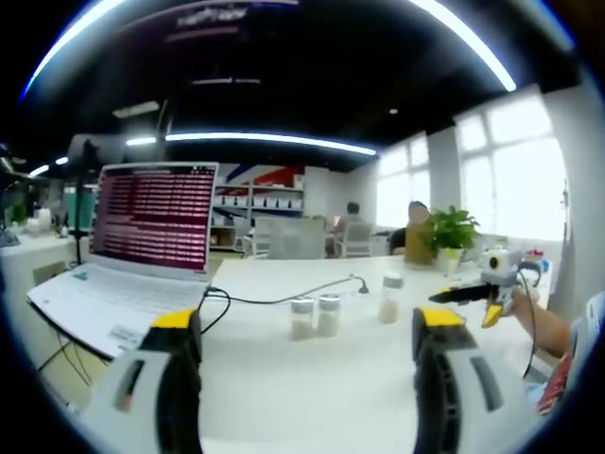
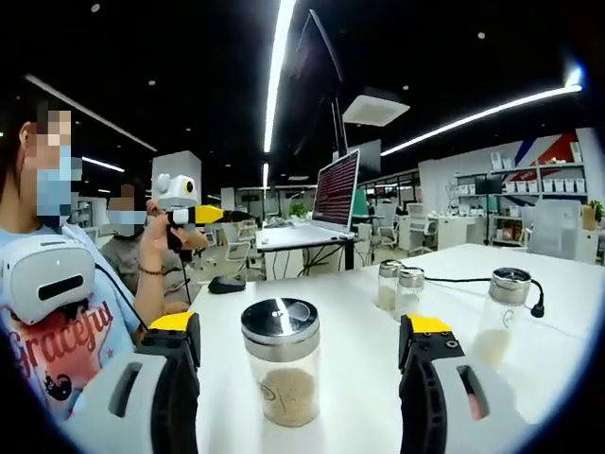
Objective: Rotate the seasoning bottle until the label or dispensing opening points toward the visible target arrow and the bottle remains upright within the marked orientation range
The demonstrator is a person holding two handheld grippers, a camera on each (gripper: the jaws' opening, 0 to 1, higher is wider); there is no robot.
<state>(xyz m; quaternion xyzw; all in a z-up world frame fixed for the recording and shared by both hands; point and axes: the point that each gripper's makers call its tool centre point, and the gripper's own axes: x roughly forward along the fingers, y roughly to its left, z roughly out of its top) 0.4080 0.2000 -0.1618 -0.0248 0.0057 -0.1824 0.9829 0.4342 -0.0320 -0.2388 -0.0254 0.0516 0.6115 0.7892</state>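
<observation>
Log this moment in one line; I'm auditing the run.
left gripper: open | right gripper: open, straddling seasoning bottle | bottle: upright, ungripped

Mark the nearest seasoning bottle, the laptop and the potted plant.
seasoning bottle [image 2: 281, 374]: right gripper view, glass body.
laptop [image 1: 151, 227]: left gripper view, screen.
potted plant [image 1: 452, 229]: left gripper view, leaves.
</observation>
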